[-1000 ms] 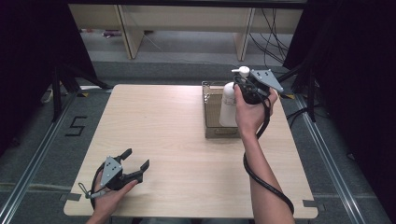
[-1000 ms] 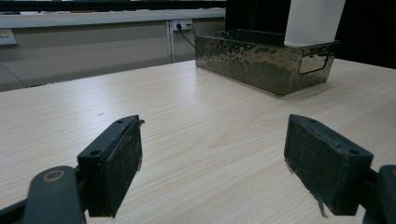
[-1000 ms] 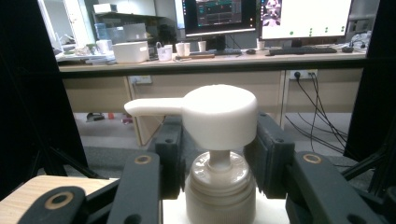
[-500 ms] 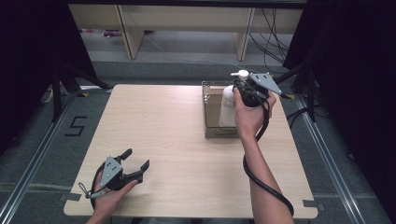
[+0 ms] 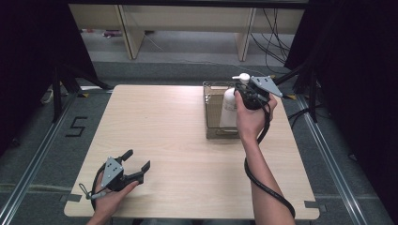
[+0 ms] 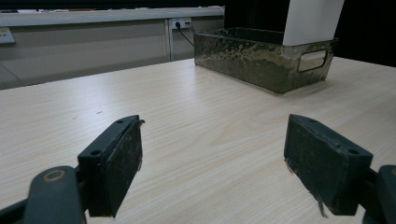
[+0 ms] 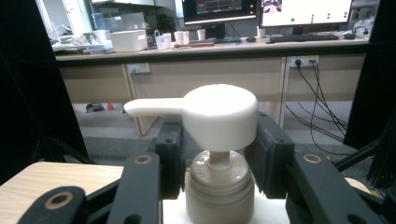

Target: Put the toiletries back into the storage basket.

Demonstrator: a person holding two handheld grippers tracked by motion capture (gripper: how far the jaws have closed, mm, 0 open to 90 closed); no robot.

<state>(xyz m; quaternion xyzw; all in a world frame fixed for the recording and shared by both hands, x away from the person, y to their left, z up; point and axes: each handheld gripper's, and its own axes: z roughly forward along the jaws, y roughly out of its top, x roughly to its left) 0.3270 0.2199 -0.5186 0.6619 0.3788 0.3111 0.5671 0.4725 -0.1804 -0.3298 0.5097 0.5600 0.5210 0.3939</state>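
Note:
A white pump bottle (image 5: 228, 107) stands upright with its lower part inside a metal basket (image 5: 207, 112) at the far right of the table. My right gripper (image 5: 240, 89) is shut on the bottle's neck just under the pump head. In the right gripper view its black pads (image 7: 270, 154) press on either side of the cap below the pump bottle's head (image 7: 219, 114). My left gripper (image 5: 137, 159) rests near the table's front left corner, open and holding nothing. From the left gripper (image 6: 212, 172), the basket (image 6: 261, 58) and the bottle (image 6: 310, 21) lie far ahead.
The wooden table (image 5: 169, 126) has bare surface between the two grippers. A cable (image 5: 263, 185) trails from the right gripper along the forearm. Desks and cables stand on the floor beyond the far edge.

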